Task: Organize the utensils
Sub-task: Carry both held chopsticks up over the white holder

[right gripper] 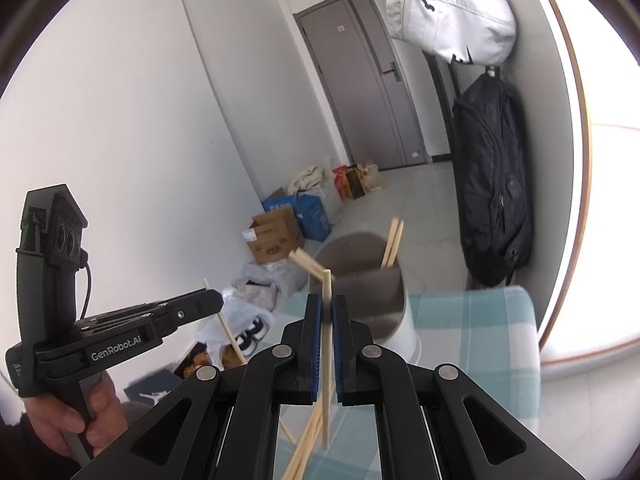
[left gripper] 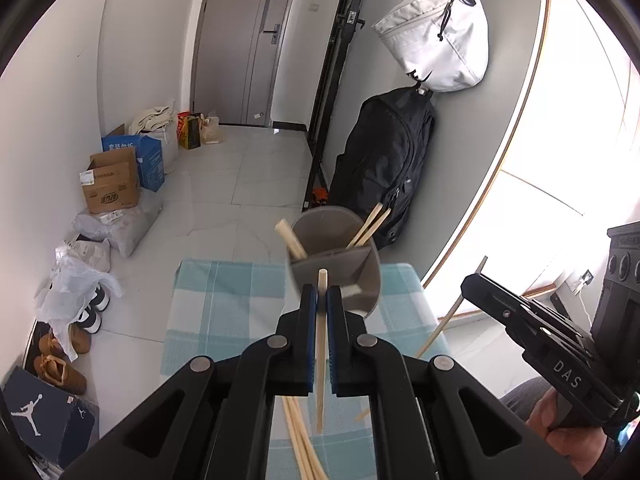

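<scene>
A grey divided utensil holder [left gripper: 336,256] [right gripper: 360,284] stands at the far end of a table under a blue checked cloth [left gripper: 228,300] [right gripper: 480,328], with several wooden chopsticks leaning in it. My left gripper [left gripper: 322,292] is shut on one wooden chopstick [left gripper: 321,356], held upright just in front of the holder. My right gripper [right gripper: 326,304] is shut on another chopstick [right gripper: 326,352], also upright before the holder. Each gripper shows in the other's view: the right gripper [left gripper: 476,280] at the right, the left gripper [right gripper: 208,300] at the left. Loose chopsticks [left gripper: 300,440] [right gripper: 308,436] lie on the cloth below.
Cardboard boxes [left gripper: 114,186], plastic bags and shoes [left gripper: 60,372] line the left wall on the floor. A black backpack [left gripper: 384,164] and a white bag [left gripper: 440,36] hang on the wall behind the holder. A grey door [left gripper: 240,40] lies beyond.
</scene>
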The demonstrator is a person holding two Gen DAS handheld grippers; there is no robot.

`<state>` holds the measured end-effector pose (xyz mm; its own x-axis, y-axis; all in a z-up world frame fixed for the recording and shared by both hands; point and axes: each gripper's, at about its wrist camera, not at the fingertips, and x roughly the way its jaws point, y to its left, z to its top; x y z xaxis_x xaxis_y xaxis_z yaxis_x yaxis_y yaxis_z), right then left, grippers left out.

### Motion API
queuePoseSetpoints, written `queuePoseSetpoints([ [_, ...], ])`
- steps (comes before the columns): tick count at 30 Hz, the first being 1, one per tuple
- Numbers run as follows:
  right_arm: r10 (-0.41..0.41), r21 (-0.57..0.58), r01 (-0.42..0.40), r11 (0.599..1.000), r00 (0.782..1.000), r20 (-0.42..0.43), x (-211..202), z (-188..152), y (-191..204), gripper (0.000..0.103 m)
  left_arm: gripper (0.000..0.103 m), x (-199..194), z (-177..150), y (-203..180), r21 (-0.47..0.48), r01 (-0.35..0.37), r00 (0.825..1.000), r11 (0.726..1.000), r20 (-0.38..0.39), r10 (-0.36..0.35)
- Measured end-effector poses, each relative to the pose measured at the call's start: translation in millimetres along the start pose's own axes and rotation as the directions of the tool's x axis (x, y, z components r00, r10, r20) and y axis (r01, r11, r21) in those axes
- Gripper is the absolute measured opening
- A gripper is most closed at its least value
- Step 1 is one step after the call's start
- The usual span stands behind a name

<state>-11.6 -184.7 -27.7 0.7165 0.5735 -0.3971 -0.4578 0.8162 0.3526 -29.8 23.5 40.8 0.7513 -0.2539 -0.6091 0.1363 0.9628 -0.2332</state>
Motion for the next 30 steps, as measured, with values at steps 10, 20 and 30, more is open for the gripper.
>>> queuePoseSetpoints([
  [10,0.01,-0.014,-0.009,1.0,0.999,0.037,10.2,65.7,-9.3,0.005,0.001,0.7,55.5,-3.3,-0.033,0.028,0.999,0.999,0.046,-0.026],
  [20,0.006,-0.017,-0.005,1.0,0.996,0.094,38.1,128.2,-18.7,0.005,0.001,15.1,114.9,1.5,-0.056,0.051,0.995,0.997,0.083,-0.046],
  [30,-0.01,-0.075,0.017,0.997,0.996,0.092,79.3,143.3,-19.8,0.005,0.001,53.1,131.8,10.9,-0.07,0.039,0.997,0.997,0.066,-0.034],
])
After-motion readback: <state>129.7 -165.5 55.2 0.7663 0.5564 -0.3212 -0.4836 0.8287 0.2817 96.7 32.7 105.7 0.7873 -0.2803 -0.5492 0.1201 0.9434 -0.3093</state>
